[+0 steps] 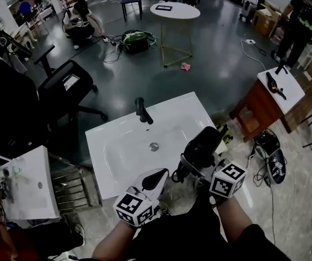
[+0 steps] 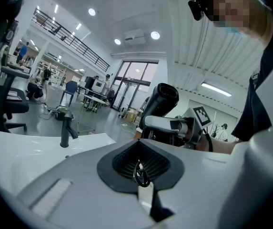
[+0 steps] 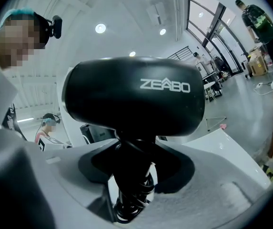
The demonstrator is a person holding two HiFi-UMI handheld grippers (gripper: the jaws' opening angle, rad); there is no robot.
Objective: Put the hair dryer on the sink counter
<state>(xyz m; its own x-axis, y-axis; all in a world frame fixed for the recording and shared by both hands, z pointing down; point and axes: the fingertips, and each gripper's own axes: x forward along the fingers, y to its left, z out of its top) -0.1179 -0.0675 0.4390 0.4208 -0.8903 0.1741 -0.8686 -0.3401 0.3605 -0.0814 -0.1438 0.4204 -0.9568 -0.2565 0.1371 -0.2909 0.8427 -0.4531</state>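
In the head view, low and centre, the right gripper [image 1: 198, 159] is clamped on the handle of the black hair dryer [image 1: 203, 141]. It holds the dryer upright above the near right edge of the white sink counter [image 1: 109, 145], not yet set down. The left gripper [image 1: 154, 179] waits just to its left.

In the left gripper view the jaws meet on nothing, likely kept free to steady the dryer.

In the right gripper view the jaws pinch the handle and its wound cord [image 3: 135, 194], probably so the cord stays bundled.
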